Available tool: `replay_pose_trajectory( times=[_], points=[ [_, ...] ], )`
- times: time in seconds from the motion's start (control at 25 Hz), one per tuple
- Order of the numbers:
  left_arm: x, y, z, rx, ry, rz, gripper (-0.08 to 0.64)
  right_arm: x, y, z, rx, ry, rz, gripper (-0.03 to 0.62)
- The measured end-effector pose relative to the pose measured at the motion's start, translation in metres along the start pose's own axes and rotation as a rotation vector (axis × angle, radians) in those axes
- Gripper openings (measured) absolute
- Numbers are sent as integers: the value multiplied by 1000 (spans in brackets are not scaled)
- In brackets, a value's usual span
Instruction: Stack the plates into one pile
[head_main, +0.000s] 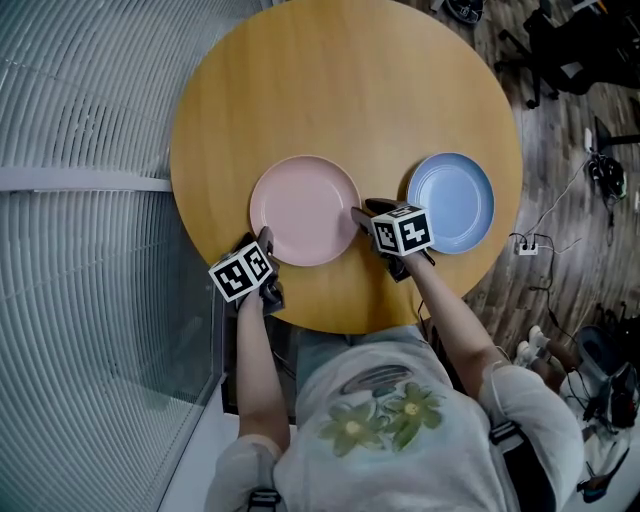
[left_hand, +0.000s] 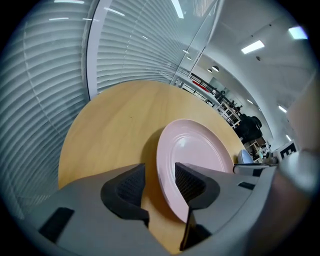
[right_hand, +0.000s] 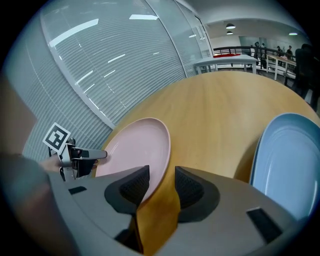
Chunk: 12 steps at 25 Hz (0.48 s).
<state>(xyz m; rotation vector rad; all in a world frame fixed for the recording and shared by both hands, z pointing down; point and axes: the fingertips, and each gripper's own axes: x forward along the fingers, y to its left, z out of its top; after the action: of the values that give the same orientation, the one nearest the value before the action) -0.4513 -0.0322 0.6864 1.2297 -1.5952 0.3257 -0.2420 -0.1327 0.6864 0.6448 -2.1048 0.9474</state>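
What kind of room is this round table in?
Probably an office or shared workspace. The round wooden table stands beside a wall of slatted blinds, long ceiling lights run overhead, and what look like black office chairs stand nearby.

Nothing readable is showing: no words, numbers, brand names or signs. Black-and-white marker squares (head_main: 243, 272) are sitting on the left gripper (head_main: 266, 238) and the right gripper (head_main: 362, 214), carrying patterns only, no letters. The person's shirt (head_main: 440, 450) is showing a flower print, without lettering.
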Motion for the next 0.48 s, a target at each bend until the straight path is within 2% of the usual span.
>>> replay_pose_trajectory(
  times=[0.16, 0.24, 0.36, 0.48],
  points=[
    [-1, 4, 0, 12, 8, 49, 175, 4, 5, -5, -14, 37, -10, 163],
    [2, 10, -1, 19, 9, 77, 97, 9, 5, -8, -22, 45, -25, 155],
    [7, 8, -3, 36, 25, 84, 47, 12, 7, -8, -30, 49, -26, 119],
    [4, 5, -3, 56, 39, 102, 46, 9, 8, -9, -39, 59, -51, 107]
  ],
)
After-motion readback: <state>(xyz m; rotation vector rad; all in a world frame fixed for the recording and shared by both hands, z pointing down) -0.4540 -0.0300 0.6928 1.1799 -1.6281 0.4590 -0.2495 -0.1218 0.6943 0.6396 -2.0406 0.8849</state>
